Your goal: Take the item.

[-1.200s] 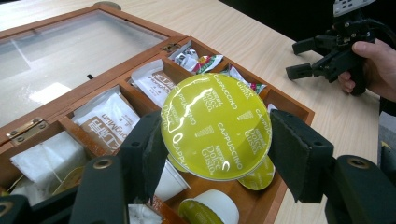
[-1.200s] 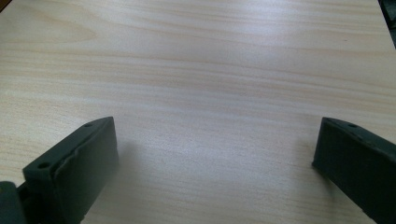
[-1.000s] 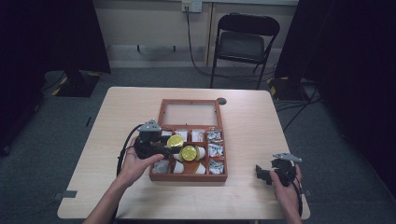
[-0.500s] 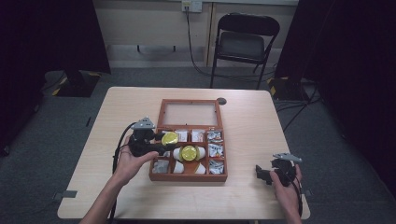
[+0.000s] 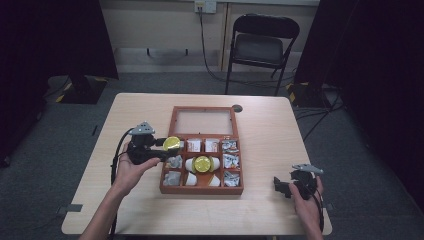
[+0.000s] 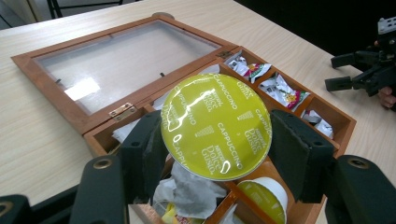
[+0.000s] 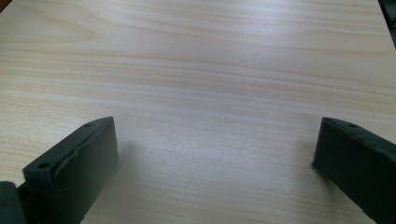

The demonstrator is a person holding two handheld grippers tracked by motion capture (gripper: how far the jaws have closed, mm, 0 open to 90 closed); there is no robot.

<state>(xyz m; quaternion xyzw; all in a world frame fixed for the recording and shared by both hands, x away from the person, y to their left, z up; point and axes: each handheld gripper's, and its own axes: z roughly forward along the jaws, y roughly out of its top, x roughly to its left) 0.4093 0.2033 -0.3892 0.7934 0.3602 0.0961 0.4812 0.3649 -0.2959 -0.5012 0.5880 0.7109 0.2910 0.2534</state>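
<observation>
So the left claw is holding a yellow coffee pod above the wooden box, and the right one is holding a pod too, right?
Not quite. The right gripper holds nothing: the right gripper view shows its fingers apart over bare table. The left gripper does hold the yellow pod above the box.

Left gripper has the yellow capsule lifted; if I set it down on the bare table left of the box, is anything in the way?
Nothing visible is. The left gripper holds the capsule at the wooden box's left edge, and the table beyond that edge is bare. The right gripper rests far off.
</observation>
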